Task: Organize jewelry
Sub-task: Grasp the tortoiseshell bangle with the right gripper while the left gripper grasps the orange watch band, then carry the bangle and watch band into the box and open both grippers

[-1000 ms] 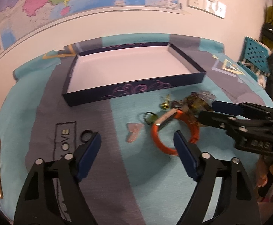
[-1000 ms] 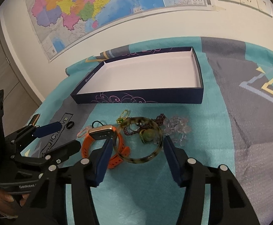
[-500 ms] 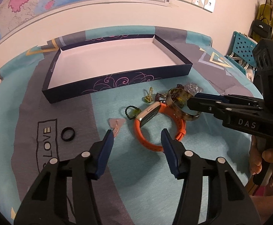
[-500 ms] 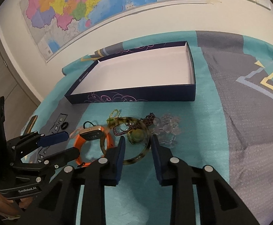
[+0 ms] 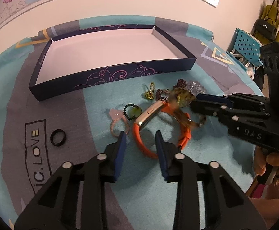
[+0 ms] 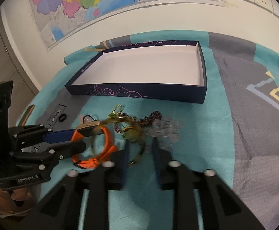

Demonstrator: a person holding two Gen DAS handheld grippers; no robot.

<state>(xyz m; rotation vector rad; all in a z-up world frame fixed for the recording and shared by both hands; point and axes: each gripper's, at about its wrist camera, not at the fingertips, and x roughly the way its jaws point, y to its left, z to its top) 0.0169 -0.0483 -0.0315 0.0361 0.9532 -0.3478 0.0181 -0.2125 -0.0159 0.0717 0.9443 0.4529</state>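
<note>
Gripping: right gripper [image 6: 139,153] clamped on tortoiseshell bangle [image 6: 137,134]; left gripper [image 5: 140,143] closing around orange watch [image 5: 149,126]; overlapping pieces risk snagging when lifted.

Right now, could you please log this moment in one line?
left gripper: closing around orange watch | right gripper: shut on bangle | box: empty
</note>
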